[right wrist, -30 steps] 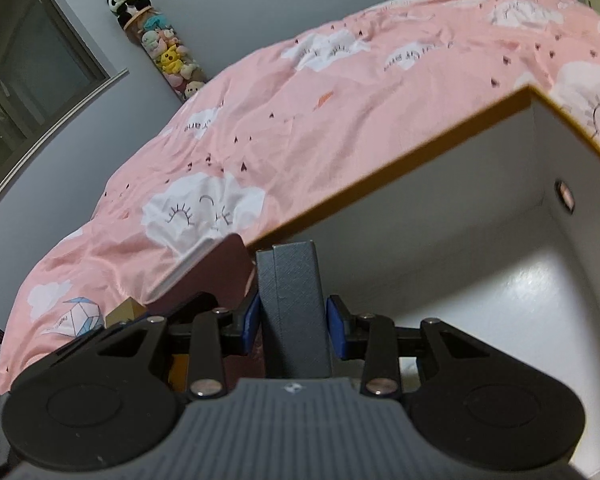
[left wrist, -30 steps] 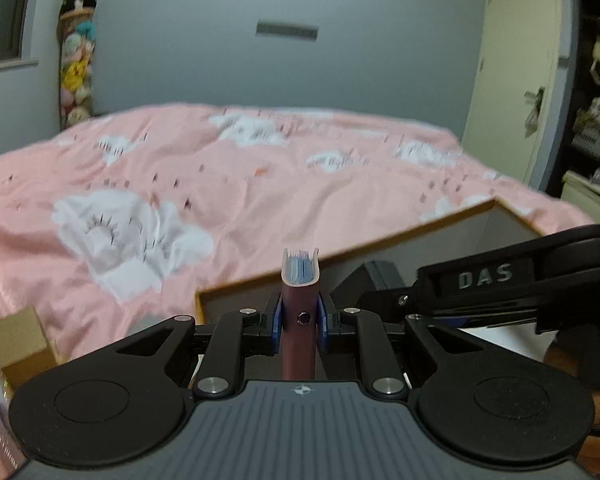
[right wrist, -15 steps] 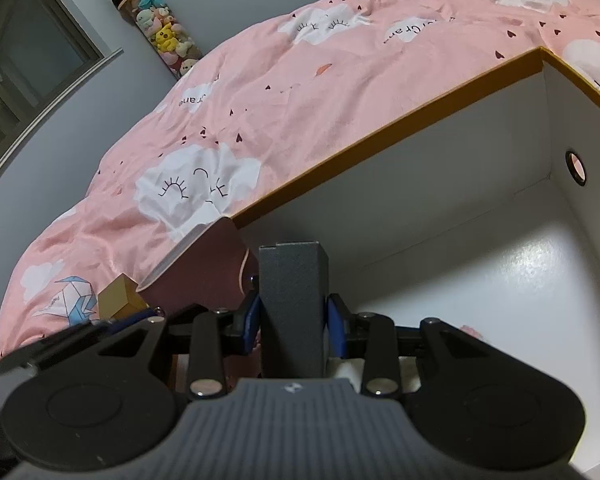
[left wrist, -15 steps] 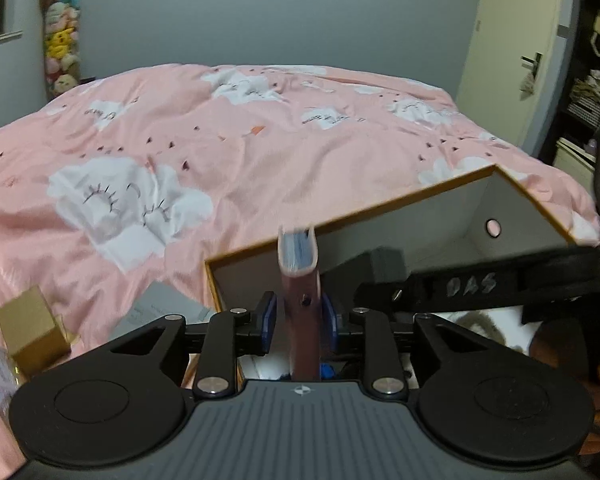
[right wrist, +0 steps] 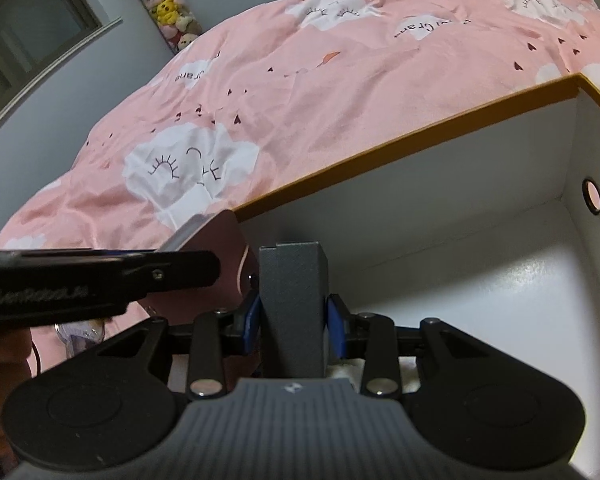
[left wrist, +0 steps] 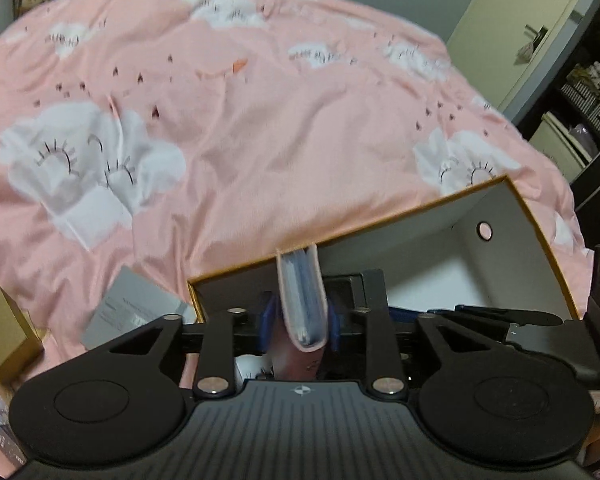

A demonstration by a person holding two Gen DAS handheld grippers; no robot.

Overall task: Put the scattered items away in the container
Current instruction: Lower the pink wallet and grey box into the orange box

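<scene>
A white box with an orange rim (left wrist: 380, 229) lies open on the pink bed. In the left wrist view, my left gripper (left wrist: 300, 318) holds a pink notebook (left wrist: 302, 300) upright between its blue pads, page edges facing up, at the box's near left corner. Its jaws are closing on the notebook. My right gripper (right wrist: 294, 316) is shut on a dark grey box (right wrist: 292, 300) and points down into the white box (right wrist: 420, 136), above its white floor. From the right wrist view the pink notebook (right wrist: 216, 248) shows at the left, just outside the box wall.
A flat grey packet (left wrist: 132, 308) and a small gold box (left wrist: 4, 328) lie on the bedspread left of the container. A column of plush toys (right wrist: 168, 8) stands by the far wall. A door (left wrist: 520, 20) and dark shelves (left wrist: 588, 92) are at the right.
My left gripper has tipped downward and come nearer the box corner, and the notebook has tilted in its jaws. The right gripper has dipped slightly toward the box, still holding the grey box.
</scene>
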